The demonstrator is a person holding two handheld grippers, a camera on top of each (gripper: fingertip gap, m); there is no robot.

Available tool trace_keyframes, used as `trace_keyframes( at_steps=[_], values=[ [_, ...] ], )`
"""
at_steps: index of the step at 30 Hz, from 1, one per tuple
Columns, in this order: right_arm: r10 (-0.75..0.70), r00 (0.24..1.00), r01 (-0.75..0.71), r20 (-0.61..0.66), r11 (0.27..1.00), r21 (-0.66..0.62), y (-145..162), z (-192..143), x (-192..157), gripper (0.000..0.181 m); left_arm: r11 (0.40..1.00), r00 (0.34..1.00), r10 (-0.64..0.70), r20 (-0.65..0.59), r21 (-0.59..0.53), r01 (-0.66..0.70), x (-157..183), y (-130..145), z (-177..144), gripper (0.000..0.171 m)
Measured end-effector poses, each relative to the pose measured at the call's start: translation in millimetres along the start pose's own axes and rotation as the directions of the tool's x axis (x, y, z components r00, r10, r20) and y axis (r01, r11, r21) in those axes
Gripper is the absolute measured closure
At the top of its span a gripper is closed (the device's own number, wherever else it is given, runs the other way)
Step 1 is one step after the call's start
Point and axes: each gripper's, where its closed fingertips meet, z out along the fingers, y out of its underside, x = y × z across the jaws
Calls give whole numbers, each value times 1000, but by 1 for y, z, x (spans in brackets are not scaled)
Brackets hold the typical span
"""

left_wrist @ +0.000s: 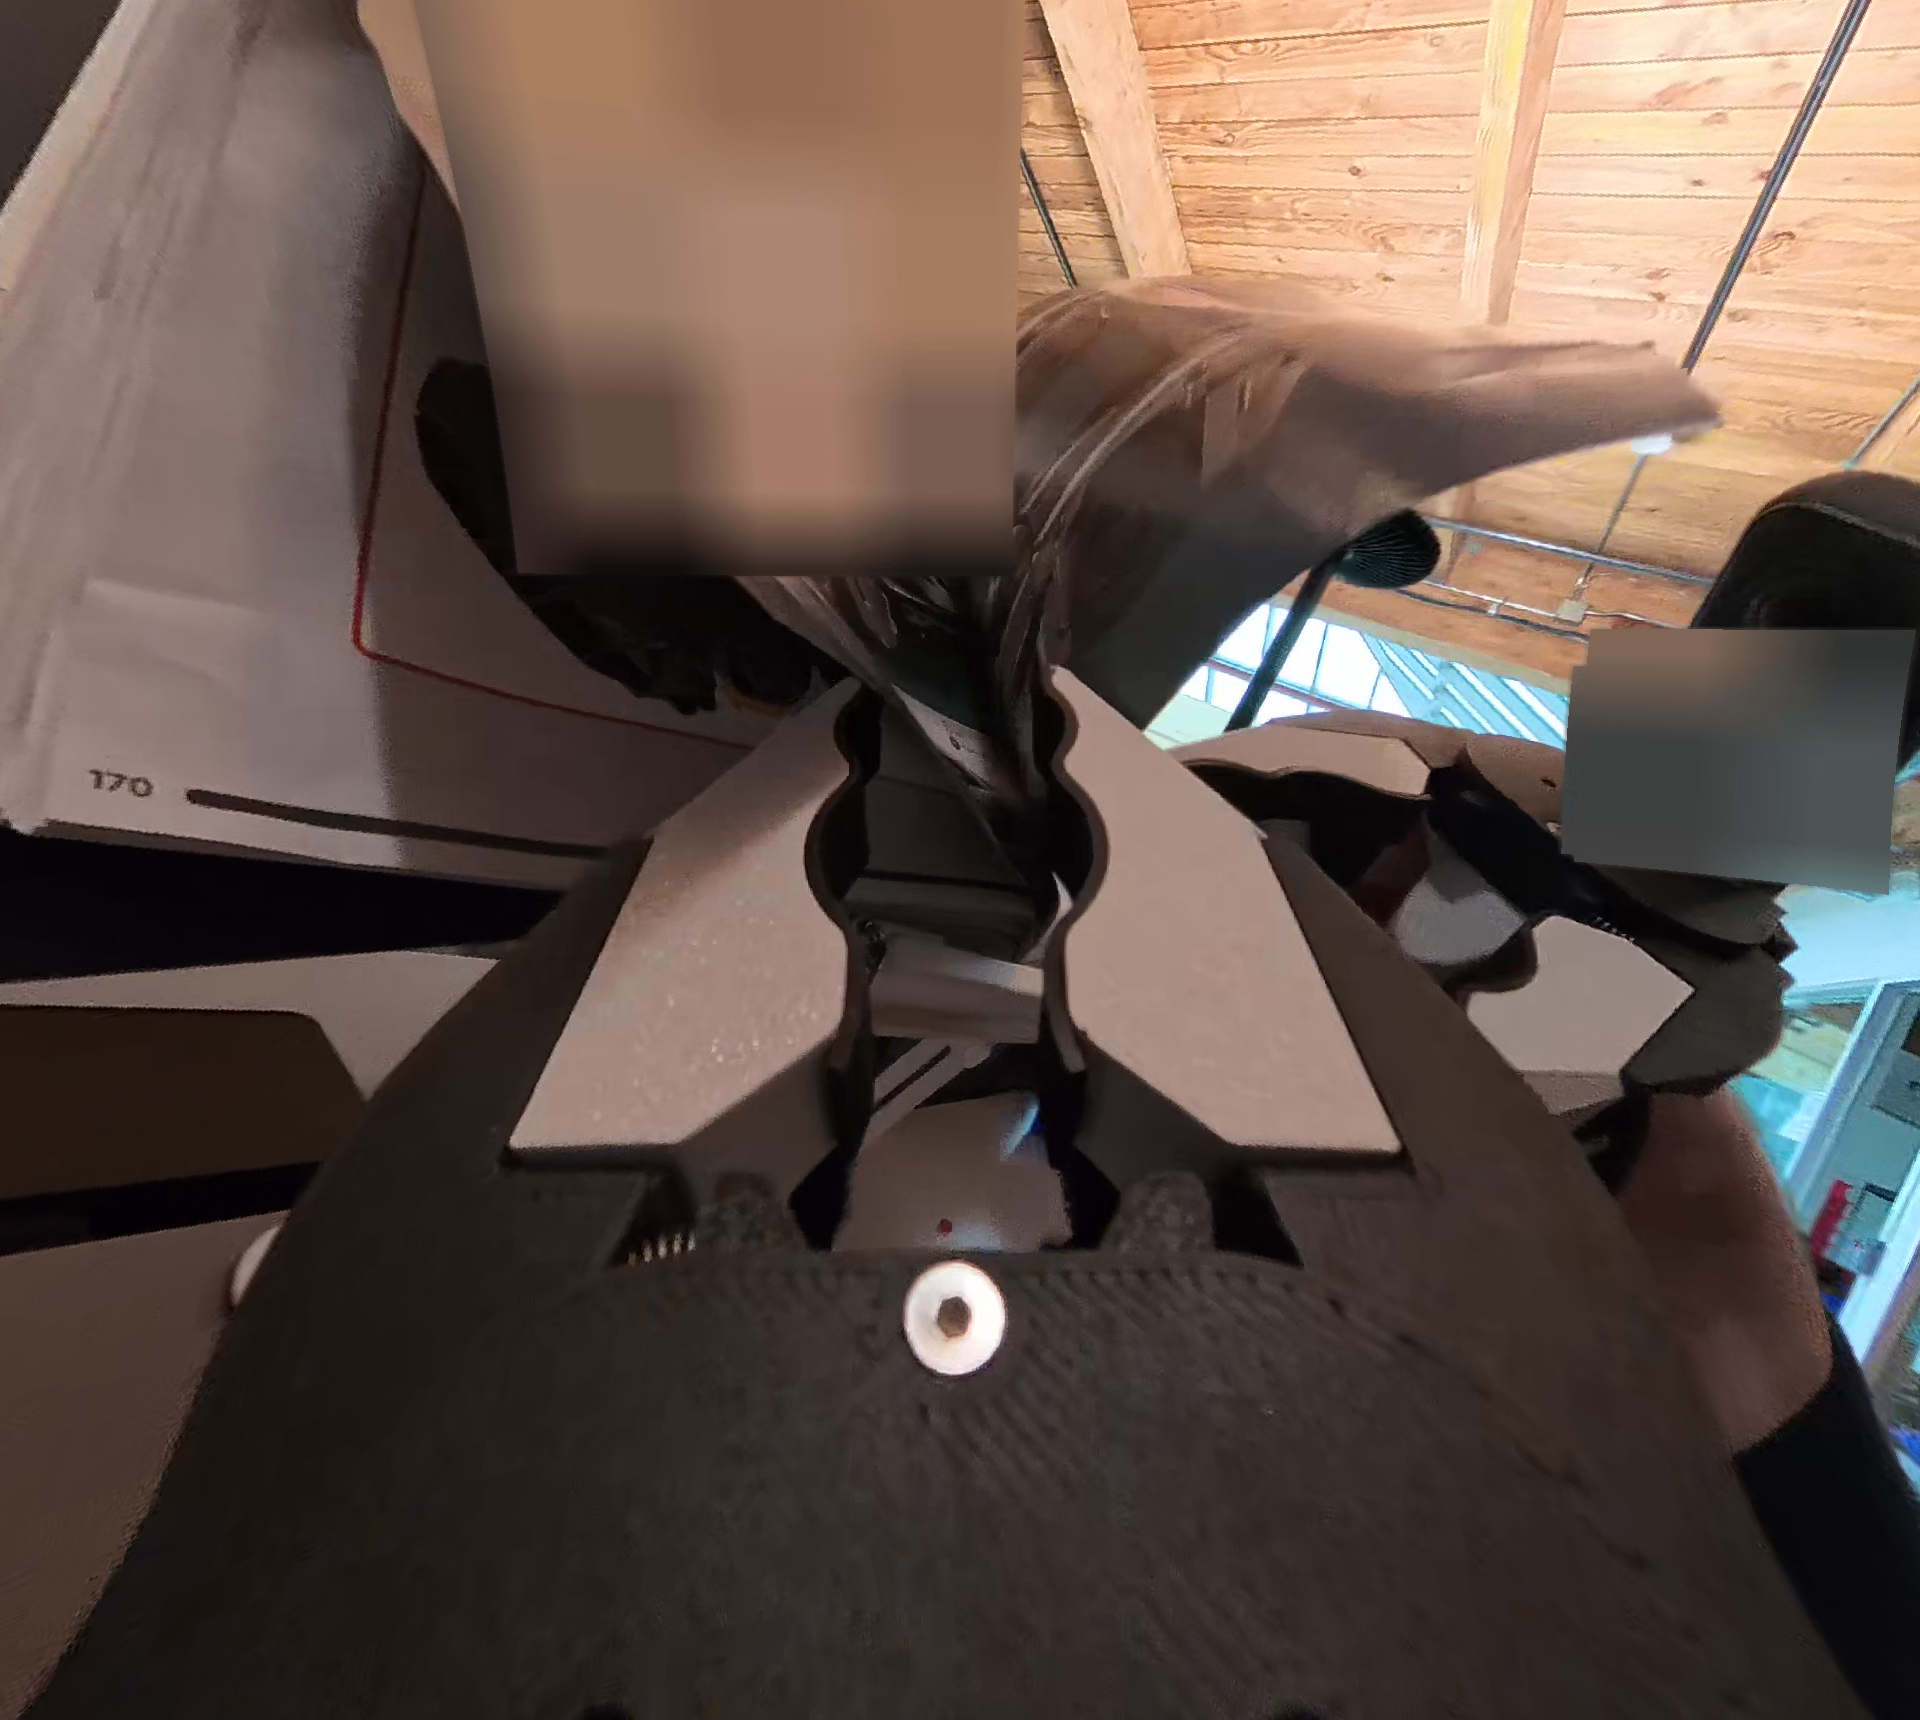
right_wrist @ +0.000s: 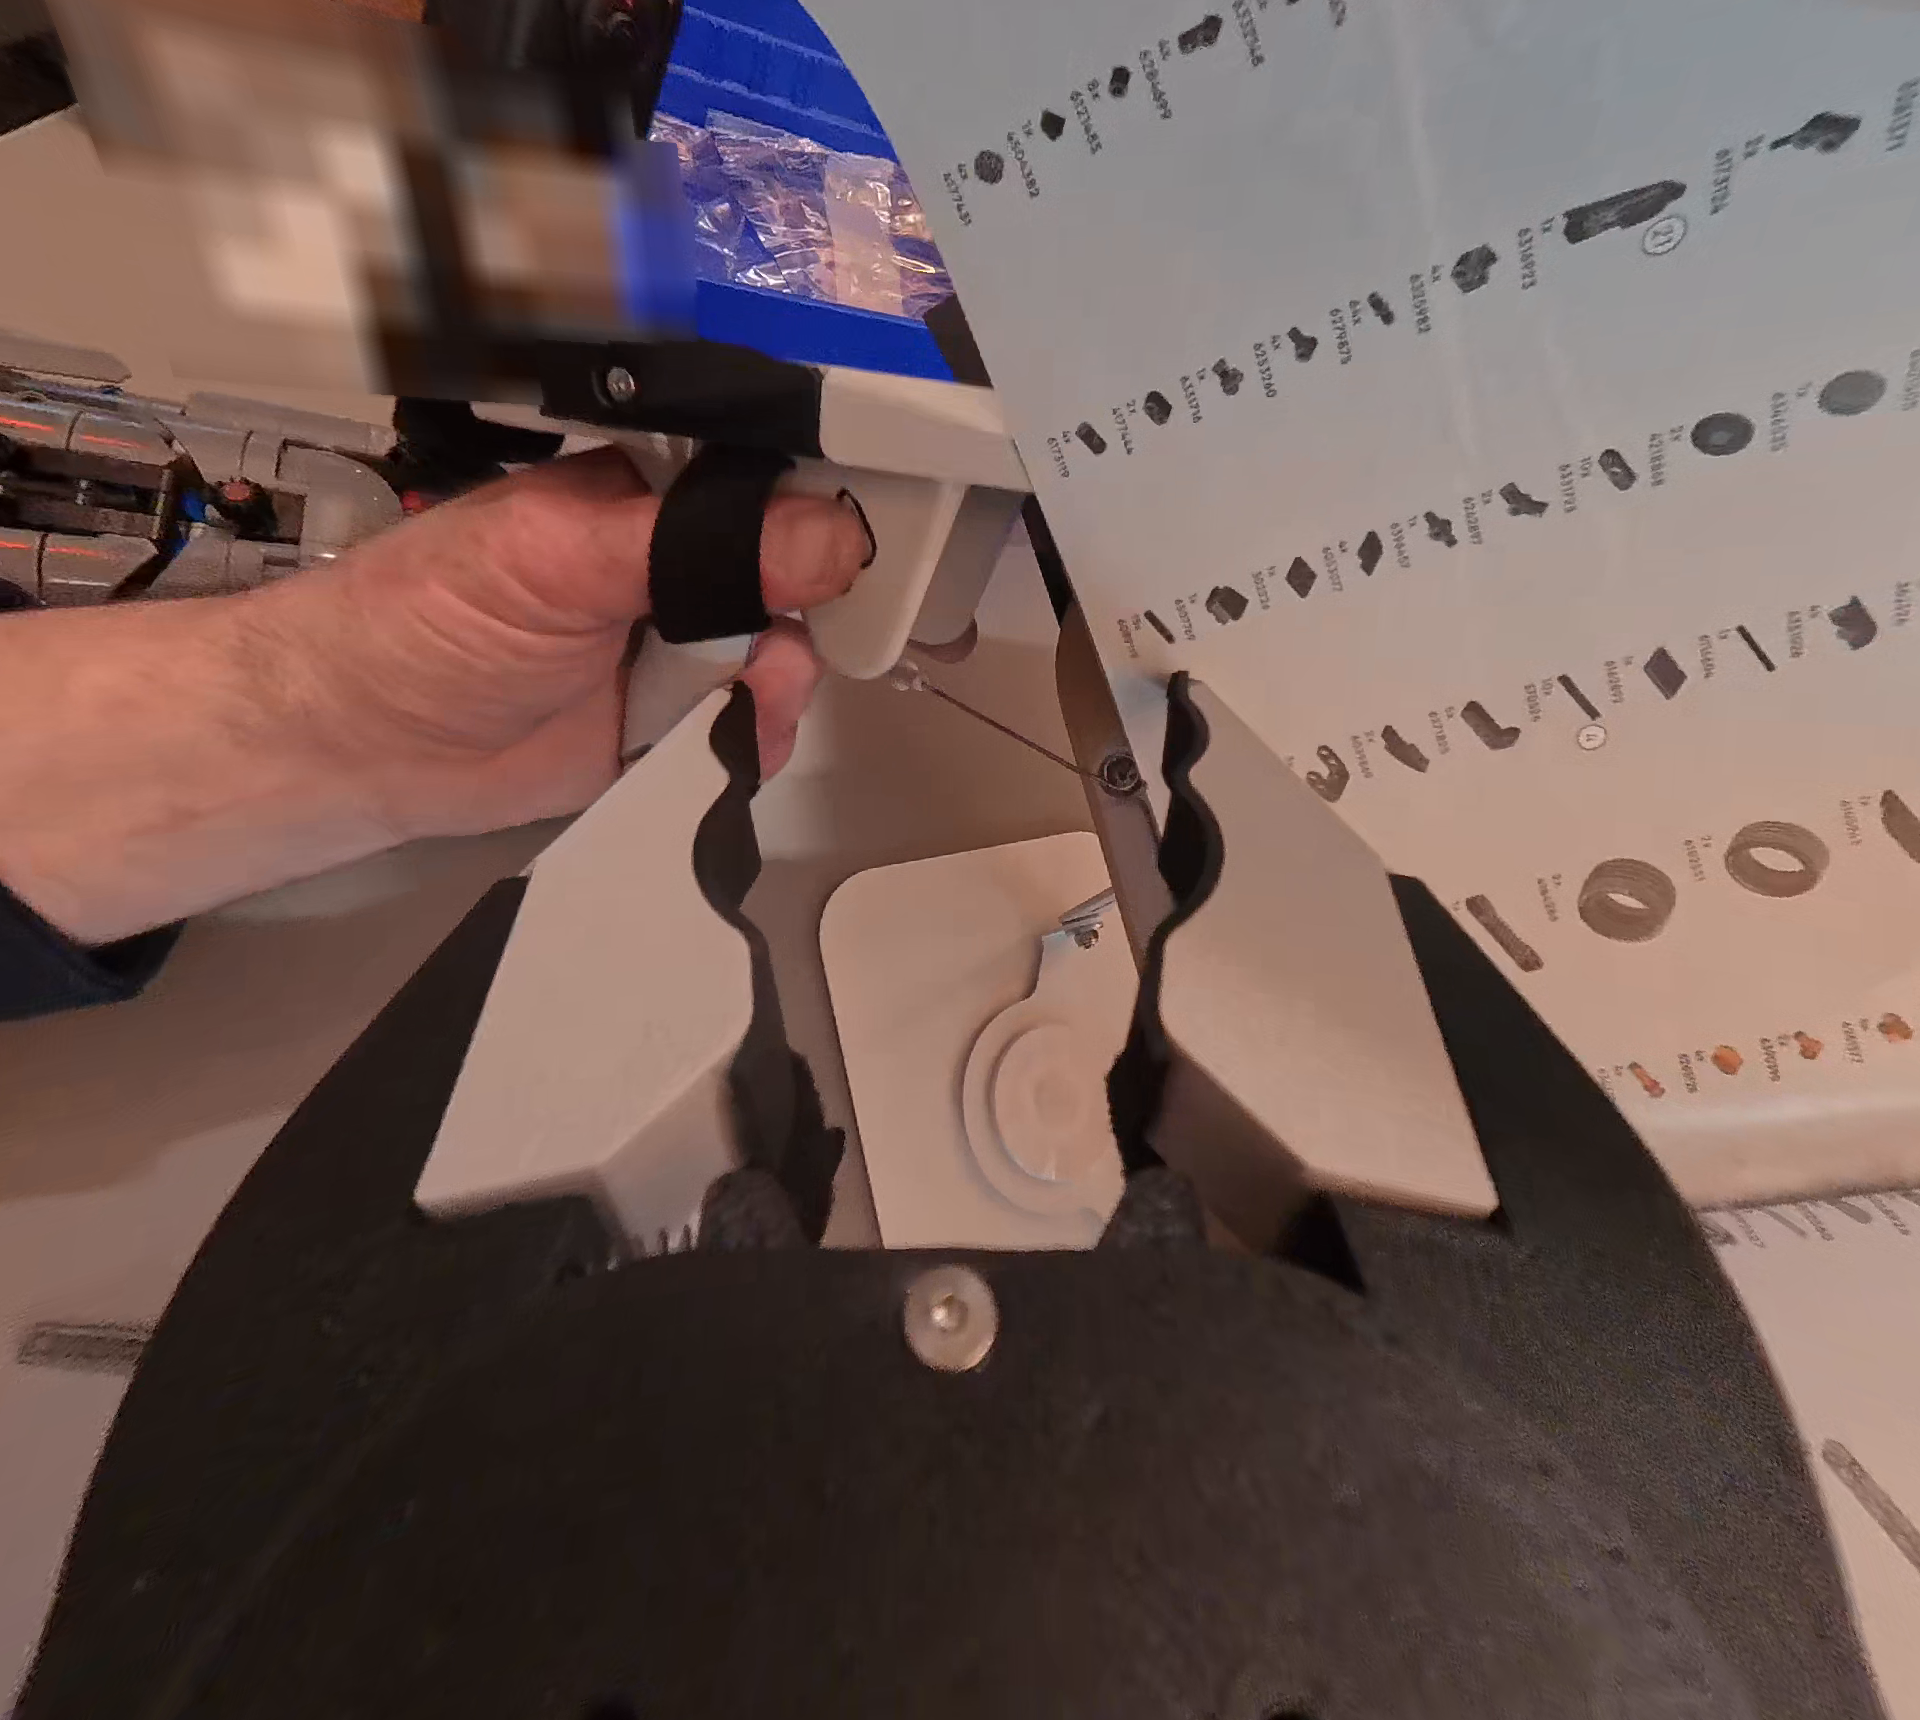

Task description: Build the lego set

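From the left wrist view, the left tool point(left_wrist: 956, 849) points up toward a wooden plank ceiling point(left_wrist: 1455, 112). Its two grey fingers point(left_wrist: 727, 943) stand close together with a narrow gap, and something grey sits in that gap, but I cannot tell whether they pinch it. A large white booklet page point(left_wrist: 208, 423) curls up on the left side, and another page point(left_wrist: 1351, 403) sweeps blurred across the middle. At the right edge a hand point(left_wrist: 1704, 1275) holds the other tool, of which only part shows.

From the right wrist view, the right tool point(right_wrist: 951, 839) has its fingers spread apart, with nothing between them. The right finger point(right_wrist: 1278, 995) touches the lower edge of a pale instruction booklet page point(right_wrist: 1455, 320) printed with rows of small part pictures; the page bends up and over to the right. Beyond the gap, a hand point(right_wrist: 416, 652) grips the handle of the left tool point(right_wrist: 883, 527), with a black strap point(right_wrist: 712, 548) around one finger. Behind it sits a blue bin point(right_wrist: 769, 70) holding clear plastic bags point(right_wrist: 821, 216). At the far left, a partly built grey lego model point(right_wrist: 156, 496) with red and black bits rests on the pale tabletop point(right_wrist: 156, 1151), well apart from both tools.
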Motion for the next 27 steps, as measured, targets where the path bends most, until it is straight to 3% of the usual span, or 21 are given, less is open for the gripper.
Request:
trace_keyframes(
  at_steps=[4, 9, 19, 22, 27],
  values=[
    [-28, 1000, 28, -7, 999, -40, 1, -8, -13, 106, 1000, 999, -19, -32, -1, 19, 4, 2, 2, 138],
    [54, 998, -54, -37, 998, -9, 15, -22, -26, 109, 998, 997, -67, -42, 8, 68, 3, 4, 2, 134],
    [134, 956, -112, -260, 989, 96, 56, -47, -36, 114, 996, 996, -80, -30, 29, 81, 0, -5, -4, 137],
    [226, 944, -191, -239, 968, 161, 73, -38, -54, 114, 998, 998, -62, -33, 30, 63, 2, -7, -5, 136],
    [132, 953, -119, -271, 991, 66, 105, -19, -67, 113, 998, 997, -44, -59, 47, 47, 4, -8, -7, 130]
  ],
)
